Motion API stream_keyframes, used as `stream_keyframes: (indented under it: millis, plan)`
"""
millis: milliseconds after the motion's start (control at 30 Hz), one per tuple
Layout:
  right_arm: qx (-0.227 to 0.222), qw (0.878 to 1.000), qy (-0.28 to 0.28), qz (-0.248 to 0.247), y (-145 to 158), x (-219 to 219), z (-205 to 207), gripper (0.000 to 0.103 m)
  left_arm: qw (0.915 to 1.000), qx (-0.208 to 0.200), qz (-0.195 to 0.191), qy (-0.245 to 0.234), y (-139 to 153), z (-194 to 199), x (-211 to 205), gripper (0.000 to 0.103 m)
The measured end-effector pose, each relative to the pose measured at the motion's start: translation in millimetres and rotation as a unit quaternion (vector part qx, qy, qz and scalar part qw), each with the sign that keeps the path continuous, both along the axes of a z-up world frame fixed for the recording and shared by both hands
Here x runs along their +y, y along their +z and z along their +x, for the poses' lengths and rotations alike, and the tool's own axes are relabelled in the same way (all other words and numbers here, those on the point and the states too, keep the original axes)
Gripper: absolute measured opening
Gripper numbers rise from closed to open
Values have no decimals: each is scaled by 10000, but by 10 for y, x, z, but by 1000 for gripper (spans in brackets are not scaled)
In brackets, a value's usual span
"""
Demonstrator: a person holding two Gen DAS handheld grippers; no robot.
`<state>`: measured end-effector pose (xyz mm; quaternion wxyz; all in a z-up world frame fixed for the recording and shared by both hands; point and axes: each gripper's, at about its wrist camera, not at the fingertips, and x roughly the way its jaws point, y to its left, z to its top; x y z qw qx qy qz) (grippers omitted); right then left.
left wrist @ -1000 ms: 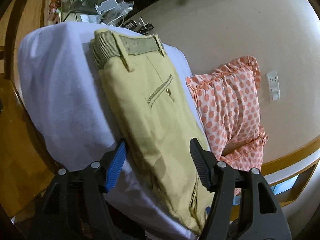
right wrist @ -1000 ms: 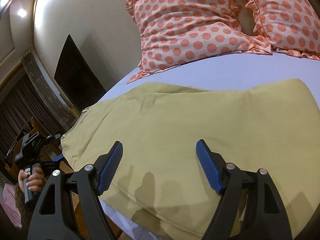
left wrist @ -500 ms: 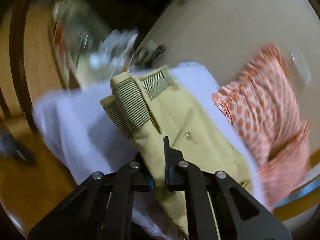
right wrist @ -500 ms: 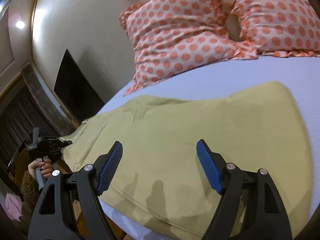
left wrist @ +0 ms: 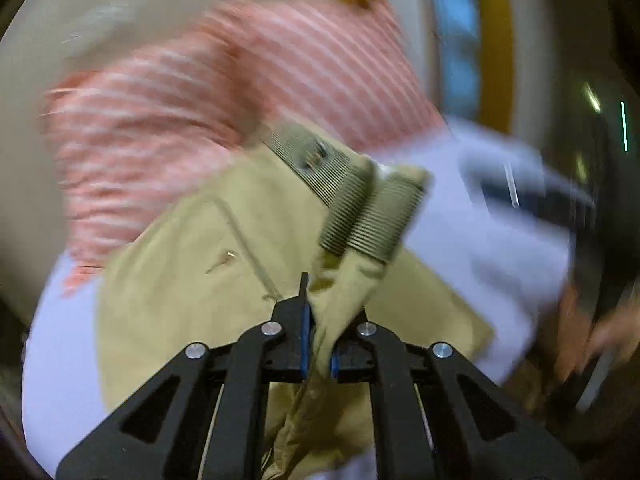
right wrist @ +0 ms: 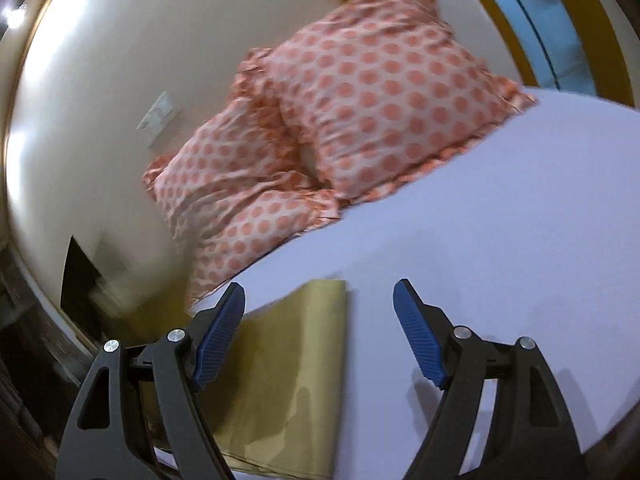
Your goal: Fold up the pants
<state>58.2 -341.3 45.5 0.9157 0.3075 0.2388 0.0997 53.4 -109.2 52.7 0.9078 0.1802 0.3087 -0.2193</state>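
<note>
The khaki pants (left wrist: 192,280) lie on the bed's lavender sheet (left wrist: 492,240), and their ribbed waistband (left wrist: 368,216) is doubled over. My left gripper (left wrist: 318,320) is shut on a pinch of the pants fabric just below the waistband and lifts it. The left wrist view is motion-blurred. In the right wrist view the leg end of the pants (right wrist: 296,376) lies flat near the bed's edge. My right gripper (right wrist: 320,300) is open above it, with its left finger (right wrist: 218,340) over the fabric, and it holds nothing.
Two pink polka-dot pillows (right wrist: 360,92) lean against the cream wall at the head of the bed. The sheet (right wrist: 500,220) extends to the right of the pants. A dark panel (right wrist: 80,272) stands at the left. A wooden frame (right wrist: 600,20) shows at top right.
My left gripper has shut on the pants near the waistband and swung it toward the pillows. My right gripper has shifted toward the leg end, so less khaki fabric lies under it.
</note>
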Motion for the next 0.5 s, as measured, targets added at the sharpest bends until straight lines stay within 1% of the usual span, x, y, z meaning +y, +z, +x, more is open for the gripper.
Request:
stream_keyframes:
  millis: [33, 67, 100, 133, 167, 200, 233, 267, 300, 333, 367, 400, 433, 467, 500]
  plan:
    - [151, 9998, 80, 62, -41, -51, 34, 78, 9989, 86, 399, -223, -261, -42, -178, 9]
    - [257, 9995, 178, 70, -64, -57, 75, 78, 9974, 29, 638, -348, -405, -113, -257, 11]
    - [343, 9991, 259, 66, -86, -58, 97, 78, 9951, -236, 901, -342, -492, -206, -304, 12]
    - [468, 9980, 417, 47, -114, -25, 163, 78, 9914, -539, 1118, -415, -522, -337, -311, 17]
    - [556, 9970, 536, 37, -139, 5, 213, 77, 9900, -651, 1110, -577, -482, -457, -257, 20]
    - [653, 9955, 679, 31, -160, 41, 257, 73, 9905, -656, 995, -682, -425, -527, -198, 24]
    - [763, 9934, 854, 35, -195, 96, 332, 70, 9924, -586, 718, -806, -311, -620, -50, 30]
    - [876, 9911, 1000, 23, -232, 148, 406, 64, 9938, -509, 510, -845, -226, -654, 78, 35]
    - [1001, 9887, 1116, -19, -267, 201, 463, 62, 9955, -423, 255, -813, -105, -685, 229, 47]
    - [1188, 9854, 1217, -126, -316, 270, 557, 60, 9974, -290, -82, -662, 18, -656, 444, 54]
    - [1329, 9826, 1282, -220, -360, 324, 627, 56, 9983, -146, -377, -427, 92, -593, 643, 57]
    - [1422, 9806, 1320, -279, -393, 357, 662, 55, 9971, 81, -749, 79, 159, -409, 988, 61]
    - [1570, 9773, 1375, -358, -444, 412, 715, 54, 9932, 270, -971, 580, 193, -262, 1213, 62]
    - [1633, 9753, 1442, -373, -476, 452, 755, 51, 9881, 444, -1102, 974, 186, -56, 1366, 62]
    - [1619, 9751, 1468, -382, -488, 472, 772, 49, 9804, 670, -1236, 1381, 143, 104, 1596, 62]
